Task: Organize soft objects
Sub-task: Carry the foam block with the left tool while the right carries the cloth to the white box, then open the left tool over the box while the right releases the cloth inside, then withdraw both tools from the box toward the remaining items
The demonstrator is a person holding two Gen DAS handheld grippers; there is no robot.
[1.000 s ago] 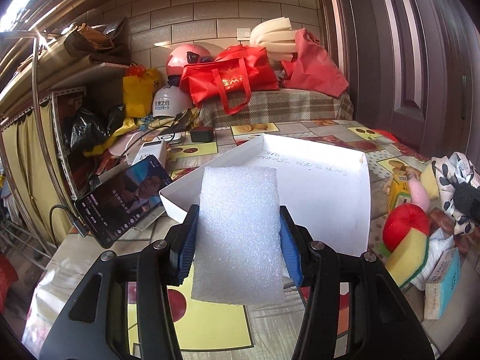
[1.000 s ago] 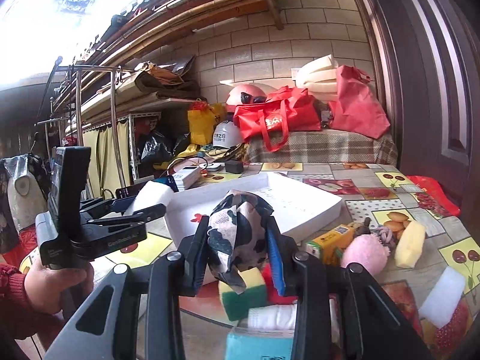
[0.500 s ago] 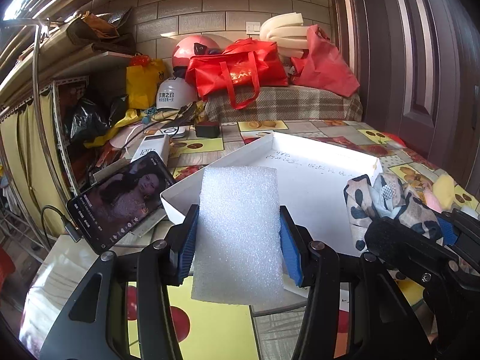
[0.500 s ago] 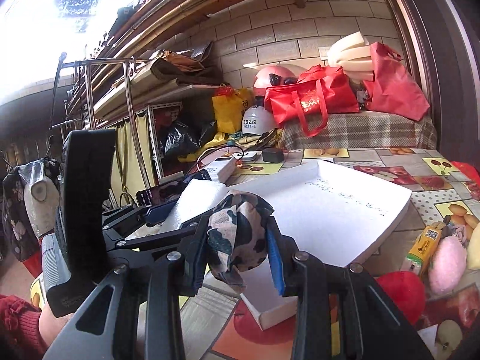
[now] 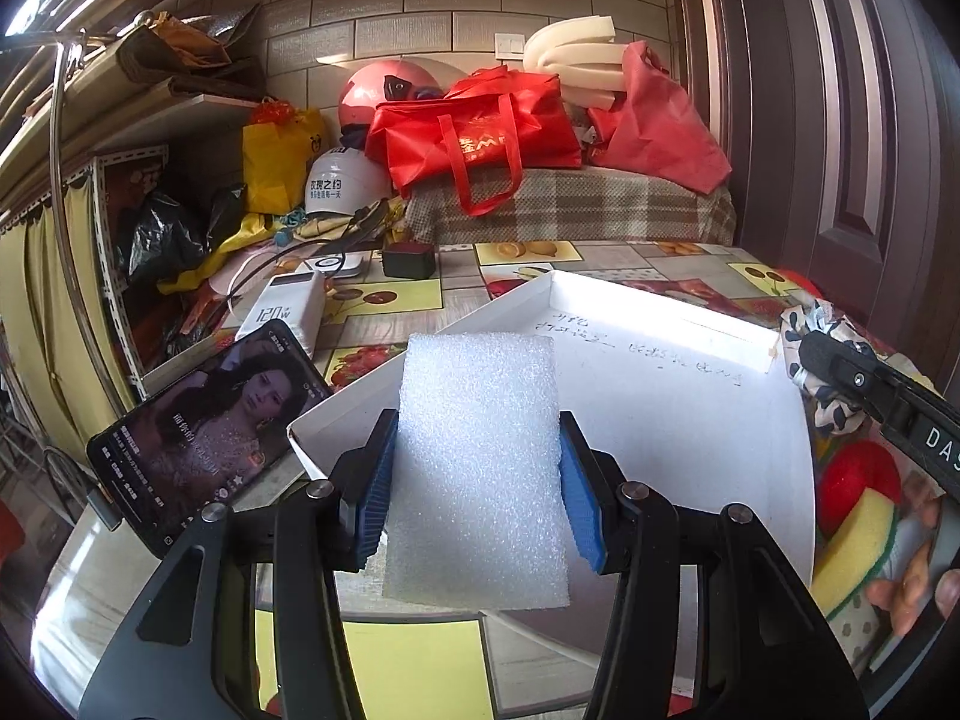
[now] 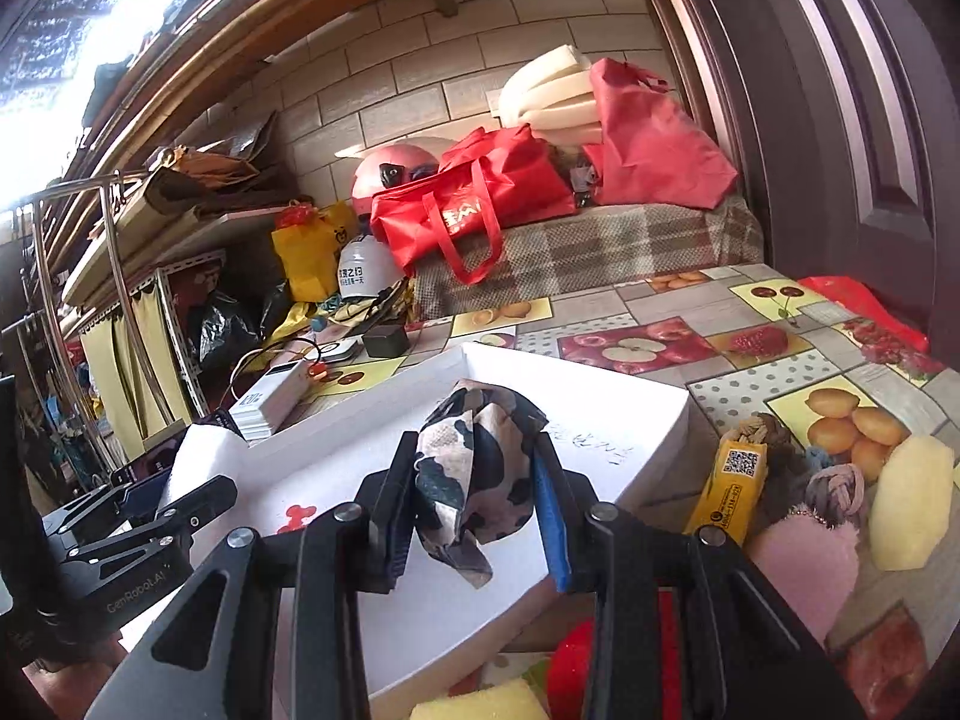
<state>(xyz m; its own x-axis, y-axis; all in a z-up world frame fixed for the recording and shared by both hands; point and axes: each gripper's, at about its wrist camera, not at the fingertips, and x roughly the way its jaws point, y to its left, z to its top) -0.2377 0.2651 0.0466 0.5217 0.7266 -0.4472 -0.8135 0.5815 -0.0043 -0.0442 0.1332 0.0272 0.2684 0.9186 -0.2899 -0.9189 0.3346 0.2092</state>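
Both grippers carry soft items over the white tray.
The left gripper (image 5: 477, 480) pinches a white foam block (image 5: 477, 468) at lower centre; the right gripper (image 6: 474, 504) pinches a cow-patterned cloth (image 6: 474, 468) above the white tray (image 6: 600, 414), mid-frame.

"120W" on white power bank (image 5: 282, 312); "GenRobot.AI" on left gripper (image 6: 180, 492)
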